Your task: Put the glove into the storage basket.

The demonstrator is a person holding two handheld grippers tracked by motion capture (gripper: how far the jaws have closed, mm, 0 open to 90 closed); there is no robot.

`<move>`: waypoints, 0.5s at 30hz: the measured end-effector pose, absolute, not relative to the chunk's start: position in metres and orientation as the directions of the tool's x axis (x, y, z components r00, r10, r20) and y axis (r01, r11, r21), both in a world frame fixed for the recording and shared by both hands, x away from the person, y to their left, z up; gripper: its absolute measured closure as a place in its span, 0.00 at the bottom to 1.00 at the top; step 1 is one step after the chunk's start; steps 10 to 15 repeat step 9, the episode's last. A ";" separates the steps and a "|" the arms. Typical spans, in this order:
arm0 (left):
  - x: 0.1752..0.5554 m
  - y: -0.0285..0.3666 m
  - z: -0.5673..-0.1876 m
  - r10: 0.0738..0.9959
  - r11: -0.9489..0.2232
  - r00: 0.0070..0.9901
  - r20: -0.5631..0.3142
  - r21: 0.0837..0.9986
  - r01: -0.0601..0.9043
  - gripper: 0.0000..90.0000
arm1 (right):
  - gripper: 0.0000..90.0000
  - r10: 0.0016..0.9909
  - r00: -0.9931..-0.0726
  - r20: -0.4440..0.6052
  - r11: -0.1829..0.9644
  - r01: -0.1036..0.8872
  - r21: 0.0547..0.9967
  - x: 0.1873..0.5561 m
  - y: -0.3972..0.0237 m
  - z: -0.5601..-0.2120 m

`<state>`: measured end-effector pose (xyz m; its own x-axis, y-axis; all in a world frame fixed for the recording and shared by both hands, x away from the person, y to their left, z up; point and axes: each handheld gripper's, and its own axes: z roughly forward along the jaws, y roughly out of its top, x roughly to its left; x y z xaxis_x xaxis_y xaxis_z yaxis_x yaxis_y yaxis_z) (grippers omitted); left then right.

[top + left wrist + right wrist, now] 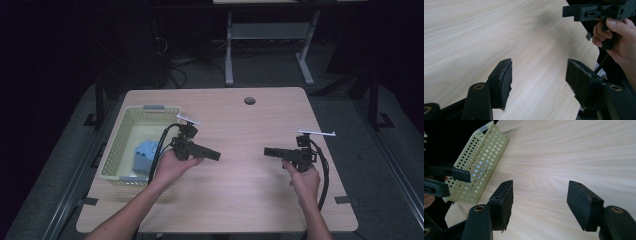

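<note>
My left gripper [217, 154] is held above the wooden table [250, 200], just right of a pale yellow perforated basket [114, 150], and points right. In the left gripper view, my left gripper [539, 66] stands open with bare wood between its pads. My right gripper [266, 151] hovers at the right of the table and points left, facing the left one across a gap. In the right gripper view, my right gripper [541, 186] is open on nothing too. A folded blue cloth [145, 153] lies inside the basket.
The basket [481, 160] stands along the table's left edge. A round cable hole [249, 100] sits near the far edge. Behind the table are a white desk frame [229, 50] and cables on the dark floor. Cables trail from both grippers toward the person.
</note>
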<state>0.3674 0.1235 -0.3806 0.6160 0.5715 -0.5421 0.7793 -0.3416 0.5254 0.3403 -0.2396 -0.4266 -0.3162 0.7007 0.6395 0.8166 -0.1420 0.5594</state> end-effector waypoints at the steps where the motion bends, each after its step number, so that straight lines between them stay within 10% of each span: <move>1: 0.367 0.122 -0.382 0.569 -0.346 0.619 -0.541 0.525 0.778 0.42 | 0.41 0.697 -0.311 0.646 -0.150 0.817 0.556 0.339 -0.242 -0.427; 15: 0.361 0.108 -0.390 0.546 -0.375 0.640 -0.541 0.525 0.764 0.41 | 0.39 0.698 -0.300 0.650 -0.162 0.818 0.552 0.326 -0.258 -0.437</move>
